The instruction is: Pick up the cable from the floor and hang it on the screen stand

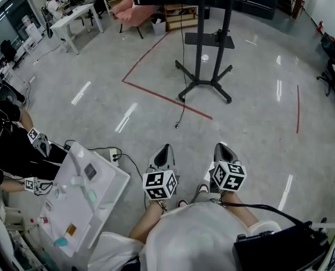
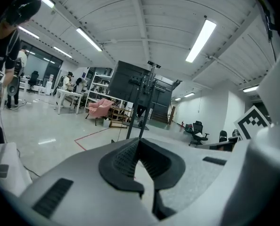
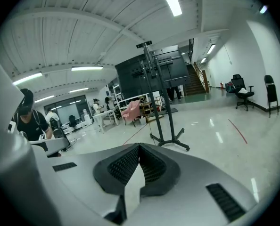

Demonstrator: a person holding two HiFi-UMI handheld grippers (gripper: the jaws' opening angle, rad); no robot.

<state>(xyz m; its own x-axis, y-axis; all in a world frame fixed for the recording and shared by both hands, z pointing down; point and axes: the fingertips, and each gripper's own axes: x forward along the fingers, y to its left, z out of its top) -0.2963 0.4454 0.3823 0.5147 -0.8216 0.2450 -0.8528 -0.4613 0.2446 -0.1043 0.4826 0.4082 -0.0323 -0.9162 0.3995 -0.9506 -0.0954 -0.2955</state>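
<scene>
**Head view.** We list one thin dark cable (image 1: 181, 117). It trails down past the left of the screen stand (image 1: 204, 44), and its loose end lies on the floor by the red tape line (image 1: 167, 99), well apart from both tools. We judge it light, limp and apt to slide through a loose grip. The place to take it is a little back from the floor end, with a firm pinch. The left gripper (image 1: 166, 147) and right gripper (image 1: 221, 145) are held level in front of the person. At lower left, a white table (image 1: 119, 176) carries small items, some of them teal, that are too small to name. A wooden shelf unit (image 1: 180, 17) stands behind the stand, and we cannot read its contents.

**Left gripper view.** Jaws clenched tip to tip, nothing between them; the stand is far ahead.

**Right gripper view.** Jaws likewise pressed together, empty; the stand's base is ahead on bare floor.
</scene>
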